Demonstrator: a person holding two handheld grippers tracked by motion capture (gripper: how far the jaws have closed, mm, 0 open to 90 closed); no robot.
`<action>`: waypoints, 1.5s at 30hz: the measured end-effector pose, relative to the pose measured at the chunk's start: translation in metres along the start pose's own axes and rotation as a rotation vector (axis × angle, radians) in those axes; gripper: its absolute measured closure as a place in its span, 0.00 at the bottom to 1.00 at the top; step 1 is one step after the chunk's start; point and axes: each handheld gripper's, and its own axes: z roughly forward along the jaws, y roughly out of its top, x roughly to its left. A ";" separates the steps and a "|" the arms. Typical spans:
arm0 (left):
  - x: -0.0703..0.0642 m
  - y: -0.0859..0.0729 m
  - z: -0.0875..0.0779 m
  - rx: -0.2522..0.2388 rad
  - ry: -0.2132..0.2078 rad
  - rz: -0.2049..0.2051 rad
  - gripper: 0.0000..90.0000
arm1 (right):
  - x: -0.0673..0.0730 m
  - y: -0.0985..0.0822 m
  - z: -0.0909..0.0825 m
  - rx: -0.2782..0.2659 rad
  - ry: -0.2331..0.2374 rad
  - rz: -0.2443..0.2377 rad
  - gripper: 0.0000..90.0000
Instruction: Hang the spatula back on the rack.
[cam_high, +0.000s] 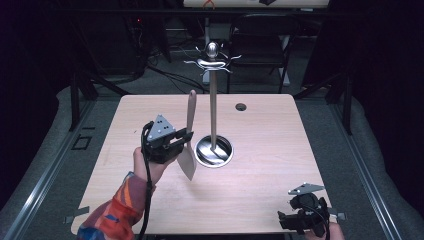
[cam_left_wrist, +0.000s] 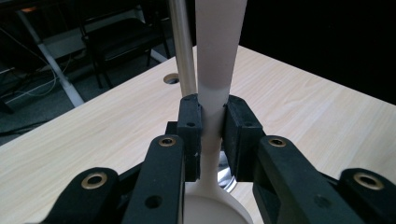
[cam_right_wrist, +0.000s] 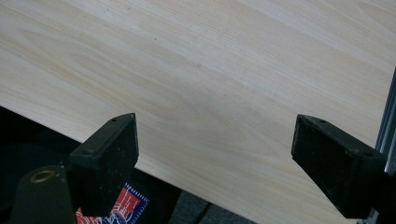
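A pale spatula (cam_high: 189, 137) stands upright in the air, handle up and blade down, just left of a metal utensil stand (cam_high: 213, 105). My left gripper (cam_high: 184, 137) is shut on the spatula's neck. In the left gripper view the two pads clamp the narrow handle (cam_left_wrist: 213, 119), with the stand's steel pole (cam_left_wrist: 181, 51) right behind it. The stand has a round shiny base (cam_high: 214, 151) and a ring of hooks (cam_high: 212, 62) at the top. Near the table's front right corner, my right gripper (cam_high: 289, 220) rests; its jaws stand wide apart over bare wood (cam_right_wrist: 215, 88).
The light wooden table (cam_high: 260, 165) has a small round cable hole (cam_high: 241, 106) at the back. A dark chair (cam_high: 262, 42) and cables stand on the floor behind the table. A patterned sleeve (cam_high: 112, 212) comes in at the bottom left.
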 end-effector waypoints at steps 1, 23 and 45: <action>0.001 0.001 0.000 0.000 0.000 -0.002 0.87 | 0.000 0.000 0.000 0.001 0.000 0.001 0.16; 0.007 0.019 0.008 -0.011 0.040 -0.016 0.87 | 0.000 0.000 0.000 0.008 -0.004 -0.004 0.16; 0.005 0.037 0.021 0.008 0.082 0.008 0.87 | 0.000 0.000 0.000 0.010 0.000 -0.007 0.16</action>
